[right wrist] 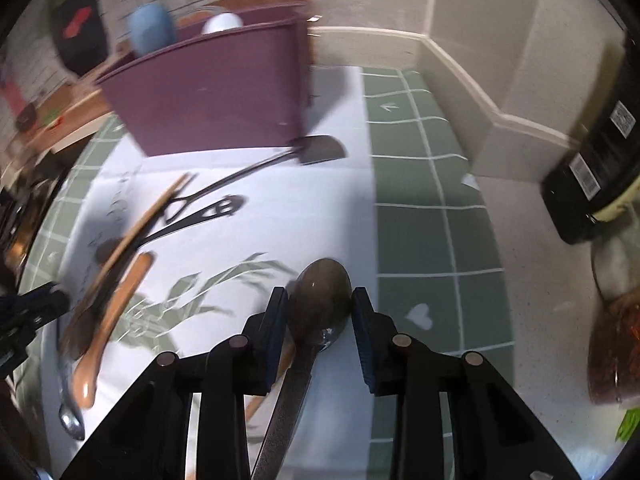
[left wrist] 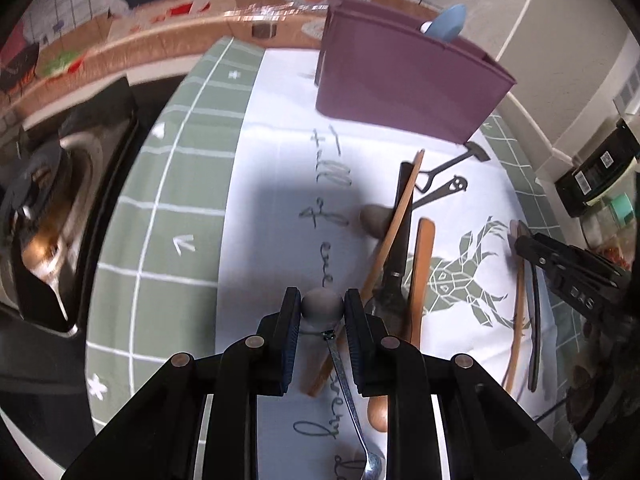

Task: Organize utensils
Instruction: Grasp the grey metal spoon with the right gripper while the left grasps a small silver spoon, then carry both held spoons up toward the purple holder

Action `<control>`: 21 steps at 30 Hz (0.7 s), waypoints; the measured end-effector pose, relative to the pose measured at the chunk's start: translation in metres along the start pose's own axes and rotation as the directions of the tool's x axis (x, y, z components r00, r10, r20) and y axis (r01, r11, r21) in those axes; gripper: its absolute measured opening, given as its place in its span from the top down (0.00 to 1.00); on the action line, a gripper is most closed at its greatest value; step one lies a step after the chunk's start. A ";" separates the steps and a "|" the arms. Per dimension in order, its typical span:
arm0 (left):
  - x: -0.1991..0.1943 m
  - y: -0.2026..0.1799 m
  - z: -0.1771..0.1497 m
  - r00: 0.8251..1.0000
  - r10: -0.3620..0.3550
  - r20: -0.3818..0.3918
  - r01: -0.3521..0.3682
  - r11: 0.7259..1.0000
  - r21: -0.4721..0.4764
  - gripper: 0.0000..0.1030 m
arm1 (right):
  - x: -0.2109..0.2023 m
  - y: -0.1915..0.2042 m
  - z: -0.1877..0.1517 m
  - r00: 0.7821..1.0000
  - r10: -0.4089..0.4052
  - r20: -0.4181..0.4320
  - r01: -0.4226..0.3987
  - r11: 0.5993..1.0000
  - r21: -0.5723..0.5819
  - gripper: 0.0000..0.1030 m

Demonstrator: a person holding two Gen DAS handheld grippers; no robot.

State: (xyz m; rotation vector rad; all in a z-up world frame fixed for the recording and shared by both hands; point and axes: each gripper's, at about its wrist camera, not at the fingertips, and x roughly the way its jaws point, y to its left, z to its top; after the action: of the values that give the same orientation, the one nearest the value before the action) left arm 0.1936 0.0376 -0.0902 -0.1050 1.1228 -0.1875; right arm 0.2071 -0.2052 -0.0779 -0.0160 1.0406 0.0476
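While a blue utensil point(left wrist: 446, 24) and a white one point(right wrist: 222, 23) already stand in the purple bin point(left wrist: 400, 80), most of the sorting looks left to do. Beyond the fingers of both grippers, well ahead, the bin sits at the far end of the white cloth point(left wrist: 272, 184) on the desk point(right wrist: 560, 280).

The left gripper point(left wrist: 322, 332) has its fingers clenched on the round grey knob of a small metal spoon point(left wrist: 352, 400), whose thin shaft runs back between and beneath the fingers. The right gripper point(right wrist: 320, 332) has its fingers pressed against both edges of the bowl of a dark spoon point(right wrist: 320, 300), its handle trailing back under the fingers; whether either utensil has left the cloth I cannot tell.

To the right of the left fingers and ahead of them lies the loose pile: a long wooden stick point(left wrist: 396, 224), a wooden-handled utensil point(left wrist: 420, 272), and two black utensils point(left wrist: 444, 184), one skull-ended, one a little spatula, nearest the bin. Near the right gripper lie another wooden piece point(left wrist: 518, 320) and a dark one point(left wrist: 534, 328).

So two pieces seem stowed, two are in hand, and at least six wait on the cloth.
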 end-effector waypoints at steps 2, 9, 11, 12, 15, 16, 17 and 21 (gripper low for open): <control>0.000 0.003 -0.002 1.000 -0.003 0.002 0.003 1.000 -0.019 0.78 | -0.006 0.000 -0.003 1.000 0.019 0.017 -0.019 1.000 -0.010 0.71; 0.001 -0.001 -0.005 0.998 0.066 -0.012 -0.066 0.998 -0.025 0.76 | -0.024 0.001 -0.017 0.998 0.010 0.062 -0.008 0.999 -0.033 0.71; 0.002 -0.006 -0.006 0.995 0.095 -0.012 -0.095 0.995 -0.014 0.76 | -0.026 0.001 -0.018 0.997 0.016 0.070 -0.014 0.999 -0.033 0.71; 0.002 -0.006 -0.006 0.995 0.099 -0.013 -0.100 0.995 -0.016 0.76 | -0.027 0.001 -0.018 0.997 0.019 0.072 -0.016 0.999 -0.036 0.71; 0.002 -0.005 -0.007 0.994 0.102 -0.029 -0.104 0.994 -0.040 0.76 | -0.029 0.002 -0.017 0.997 0.017 0.076 -0.013 0.999 -0.050 0.71; 0.001 -0.004 -0.007 0.994 0.102 -0.036 -0.104 0.993 -0.052 0.76 | -0.030 0.002 -0.016 0.997 0.017 0.079 -0.013 0.998 -0.054 0.71; 0.001 -0.002 -0.007 0.995 0.095 -0.043 -0.098 0.993 -0.072 0.76 | -0.032 0.001 -0.016 0.996 0.016 0.087 -0.011 0.998 -0.055 0.71; 0.001 0.010 -0.005 0.998 0.034 -0.059 -0.042 0.988 -0.151 0.77 | -0.042 -0.003 -0.012 0.993 0.019 0.120 -0.013 0.999 -0.048 0.71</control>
State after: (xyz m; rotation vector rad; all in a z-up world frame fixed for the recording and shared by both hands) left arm 0.1907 0.0474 -0.0946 -0.2151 1.1939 -0.0706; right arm 0.1754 -0.2099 -0.0474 -0.0470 0.9190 0.0866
